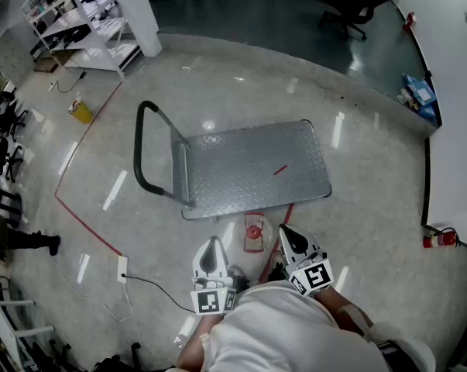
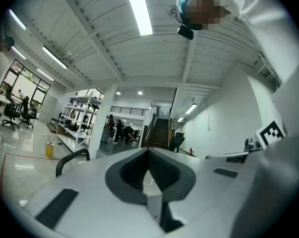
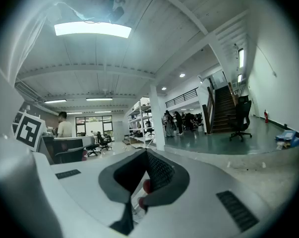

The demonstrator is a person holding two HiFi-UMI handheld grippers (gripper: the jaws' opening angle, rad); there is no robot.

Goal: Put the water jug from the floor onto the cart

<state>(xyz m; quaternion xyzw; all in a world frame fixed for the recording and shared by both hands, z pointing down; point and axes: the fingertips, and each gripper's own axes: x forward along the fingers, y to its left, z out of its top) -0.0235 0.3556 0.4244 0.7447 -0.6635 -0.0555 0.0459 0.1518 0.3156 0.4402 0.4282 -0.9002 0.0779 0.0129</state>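
The red-capped water jug (image 1: pixel 253 233) stands on the floor (image 1: pixel 357 208) against the cart's (image 1: pixel 248 165) near edge, its contents unclear. The left gripper (image 1: pixel 212 246) and right gripper (image 1: pixel 287 235), both closed and empty, flank it.

Water jug (image 1: pixel 253 232) on floor (image 1: pixel 372 208), just beside cart (image 1: pixel 252 165)

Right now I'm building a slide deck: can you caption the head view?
Water jug on the floor before the platform cart, flanked by the left hand-held gripper and right hand-held gripper.
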